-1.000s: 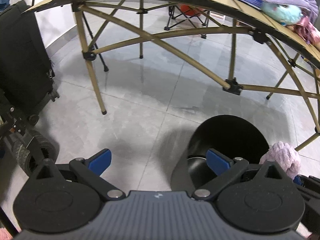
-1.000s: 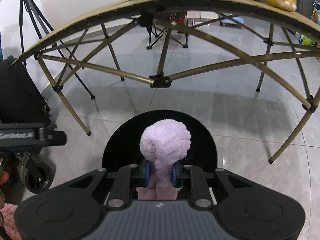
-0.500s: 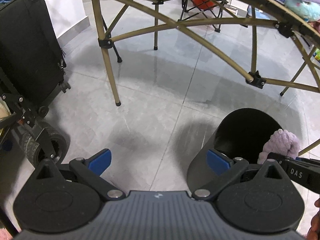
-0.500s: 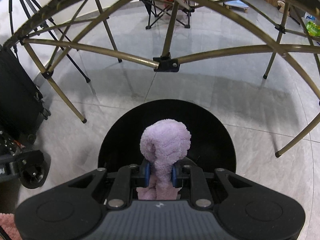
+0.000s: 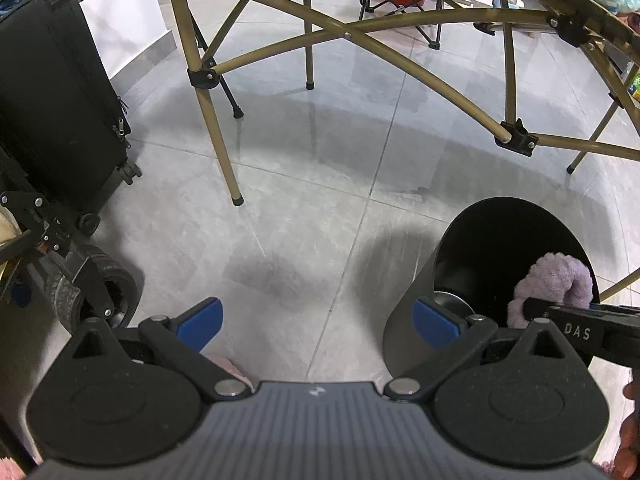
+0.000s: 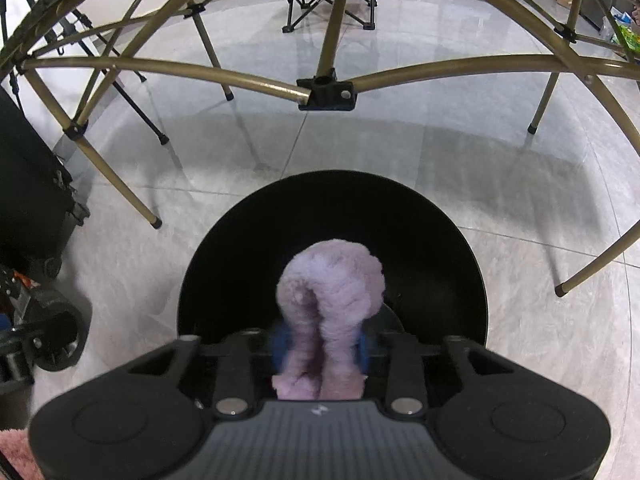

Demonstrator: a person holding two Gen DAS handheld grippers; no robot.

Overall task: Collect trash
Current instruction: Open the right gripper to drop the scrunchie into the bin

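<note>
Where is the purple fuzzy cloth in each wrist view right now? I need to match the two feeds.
Left wrist view: purple fuzzy cloth at the far right edge, over the black trash bin's mouth, on the tip of the right gripper.
Right wrist view: cloth at centre, just below the middle, between the right gripper's blue pads, whose jaws have just been opening.
Shared landmark: the black trash bin.
</note>
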